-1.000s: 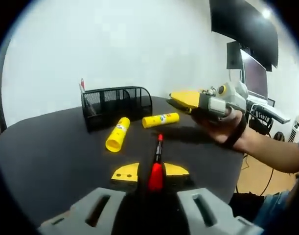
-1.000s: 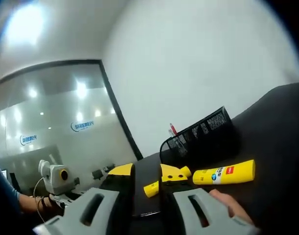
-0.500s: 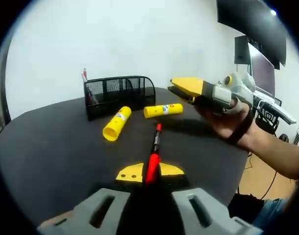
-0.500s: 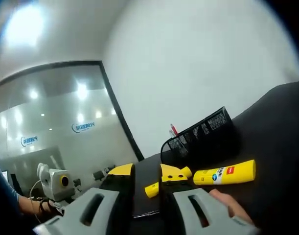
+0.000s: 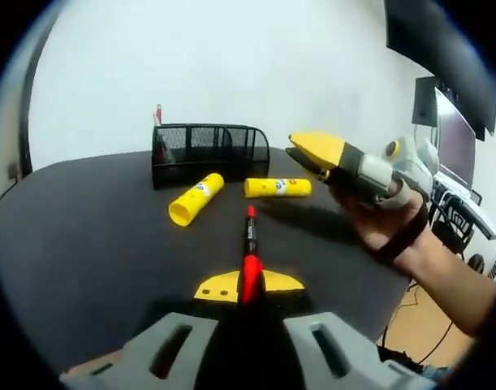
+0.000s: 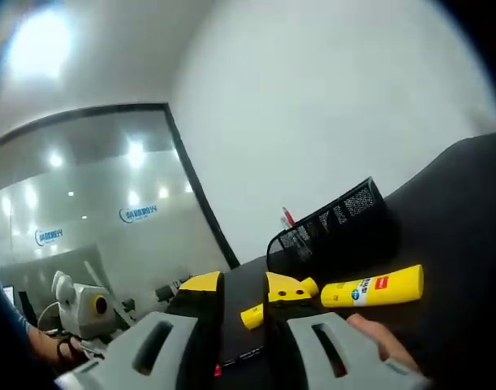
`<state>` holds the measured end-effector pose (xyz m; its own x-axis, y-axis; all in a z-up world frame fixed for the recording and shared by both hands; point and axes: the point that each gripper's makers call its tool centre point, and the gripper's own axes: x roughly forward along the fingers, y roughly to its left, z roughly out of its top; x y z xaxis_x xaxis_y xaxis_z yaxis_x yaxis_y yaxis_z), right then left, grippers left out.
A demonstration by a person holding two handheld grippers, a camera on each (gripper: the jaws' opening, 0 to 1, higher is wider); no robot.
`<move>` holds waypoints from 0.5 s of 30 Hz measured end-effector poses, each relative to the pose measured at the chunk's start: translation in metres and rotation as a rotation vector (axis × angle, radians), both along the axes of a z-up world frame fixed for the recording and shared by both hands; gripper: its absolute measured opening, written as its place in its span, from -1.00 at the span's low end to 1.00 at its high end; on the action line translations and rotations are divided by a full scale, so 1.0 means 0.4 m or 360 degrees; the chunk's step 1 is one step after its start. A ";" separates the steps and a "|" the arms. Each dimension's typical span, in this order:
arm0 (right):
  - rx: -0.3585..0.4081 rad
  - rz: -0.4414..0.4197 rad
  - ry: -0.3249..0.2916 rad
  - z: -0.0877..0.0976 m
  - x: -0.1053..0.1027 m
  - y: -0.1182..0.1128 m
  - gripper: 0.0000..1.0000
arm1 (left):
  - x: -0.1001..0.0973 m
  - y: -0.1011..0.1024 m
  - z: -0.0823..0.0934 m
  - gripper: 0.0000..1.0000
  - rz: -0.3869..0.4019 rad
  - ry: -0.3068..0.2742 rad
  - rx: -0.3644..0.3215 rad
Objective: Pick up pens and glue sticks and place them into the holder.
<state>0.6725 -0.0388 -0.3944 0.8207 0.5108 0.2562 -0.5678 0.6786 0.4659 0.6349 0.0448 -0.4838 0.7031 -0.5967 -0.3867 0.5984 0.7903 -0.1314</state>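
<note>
— Two jaws of your left gripper [image 5: 244, 286] pinch a red pen [image 5: 248, 254] at bottom centre, tip pointing up the frame?

— Yes. Beyond it, two yellow glue sticks [image 5: 196, 199] [image 5: 278, 188] lie on the black tabletop [image 5: 77, 236]; the mesh holder [image 5: 210, 151] stands behind them at upper centre.

— Your right gripper [image 5: 314, 152]?

— Mid-right, above the tabletop, jaws nearly together, nothing between them. In its own view the holder [image 6: 333, 223] sits centre-right.
</note>
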 end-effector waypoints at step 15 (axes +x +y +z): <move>0.0048 -0.0018 0.0036 0.000 -0.009 0.001 -0.67 | -0.027 -0.024 -0.009 -0.63 -0.0116 0.0006 -0.0049</move>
